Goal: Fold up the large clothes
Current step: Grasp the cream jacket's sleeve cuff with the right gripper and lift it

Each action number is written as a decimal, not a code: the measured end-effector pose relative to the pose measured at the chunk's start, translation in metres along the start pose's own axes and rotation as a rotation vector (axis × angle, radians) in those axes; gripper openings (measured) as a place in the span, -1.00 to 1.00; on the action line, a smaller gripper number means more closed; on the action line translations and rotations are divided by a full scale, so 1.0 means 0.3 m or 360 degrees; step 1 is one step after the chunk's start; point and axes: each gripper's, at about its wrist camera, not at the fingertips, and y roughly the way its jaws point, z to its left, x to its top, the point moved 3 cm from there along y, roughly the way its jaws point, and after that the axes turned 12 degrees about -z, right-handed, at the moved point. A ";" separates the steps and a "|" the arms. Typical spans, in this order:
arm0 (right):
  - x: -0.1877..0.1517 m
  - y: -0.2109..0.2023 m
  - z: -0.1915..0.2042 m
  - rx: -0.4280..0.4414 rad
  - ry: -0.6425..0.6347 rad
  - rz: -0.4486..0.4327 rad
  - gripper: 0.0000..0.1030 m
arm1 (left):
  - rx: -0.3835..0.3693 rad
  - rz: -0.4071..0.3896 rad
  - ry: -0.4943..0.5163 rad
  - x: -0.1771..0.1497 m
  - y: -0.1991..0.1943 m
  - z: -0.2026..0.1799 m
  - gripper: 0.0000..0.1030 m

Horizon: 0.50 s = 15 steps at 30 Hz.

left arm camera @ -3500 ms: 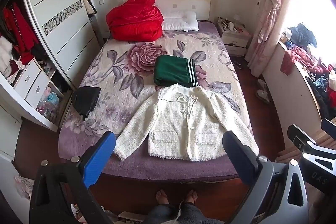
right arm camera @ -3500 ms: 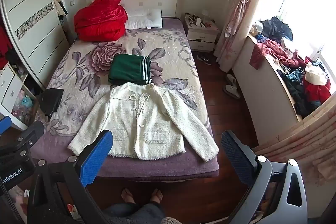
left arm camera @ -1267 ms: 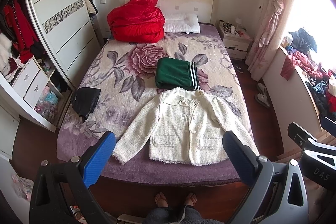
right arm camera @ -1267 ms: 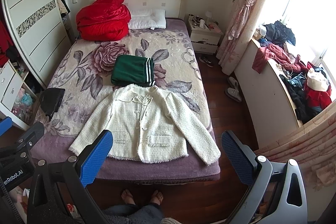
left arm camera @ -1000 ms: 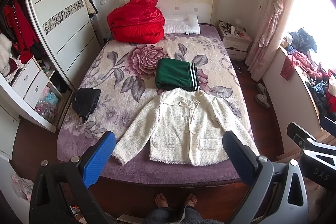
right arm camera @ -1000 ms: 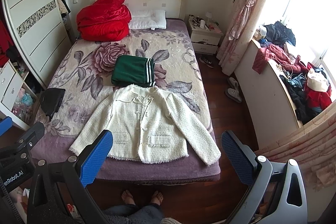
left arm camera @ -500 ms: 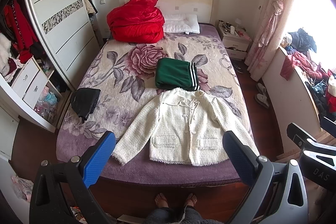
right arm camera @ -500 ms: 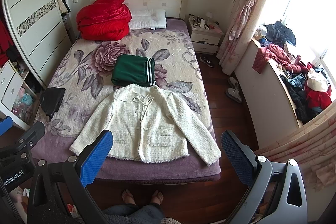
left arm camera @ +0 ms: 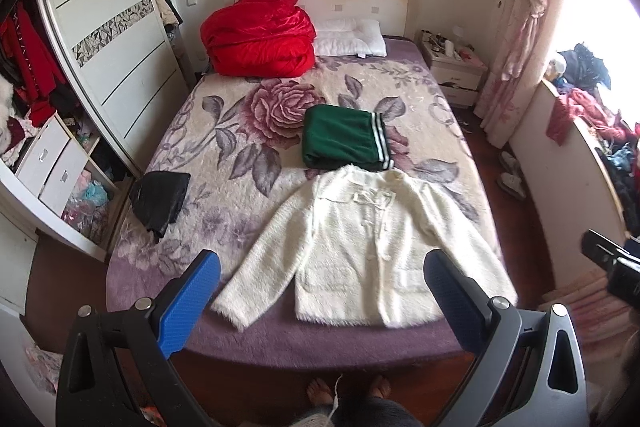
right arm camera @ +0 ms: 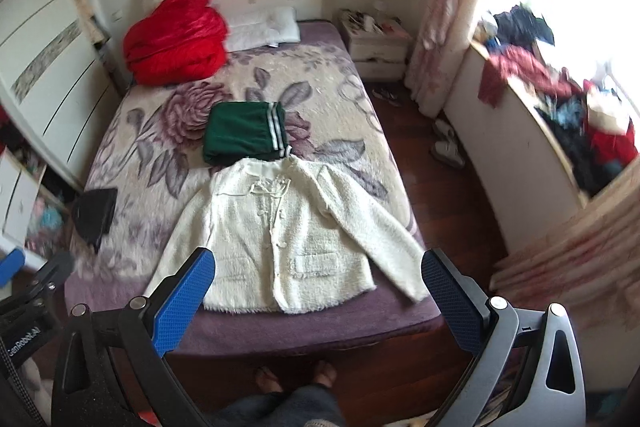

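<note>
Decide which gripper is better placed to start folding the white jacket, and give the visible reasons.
Neither clearly: each suits its own side. The left gripper faces the white jacket near its left sleeve, the right gripper near the right sleeve. Both have open jaws and hang above the bed's foot.

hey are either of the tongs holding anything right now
No. Both the left tongs and right tongs are open and empty above the white jacket.

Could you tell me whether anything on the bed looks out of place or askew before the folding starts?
Mostly tidy. The white jacket lies flat and unfolded, its collar overlapping the folded green garment. A black item hangs partly over the bed's left edge.
</note>
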 end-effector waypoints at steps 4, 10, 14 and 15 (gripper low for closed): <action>-0.116 0.296 -0.170 -0.0134 0.0219 0.0218 1.00 | 0.0077 0.0059 0.0065 -0.077 0.219 -0.028 1.00; -0.436 0.788 -0.531 -0.0247 0.0797 0.0555 0.20 | 0.0180 0.0289 0.0118 -0.251 0.556 -0.108 1.00; -0.712 1.110 -0.761 -0.0258 0.1252 0.0708 0.21 | 0.0259 0.0470 0.0135 -0.372 0.779 -0.178 1.00; -0.799 1.197 -0.817 -0.0257 0.1385 0.0745 0.22 | 0.0267 0.0516 0.0127 -0.401 0.825 -0.190 1.00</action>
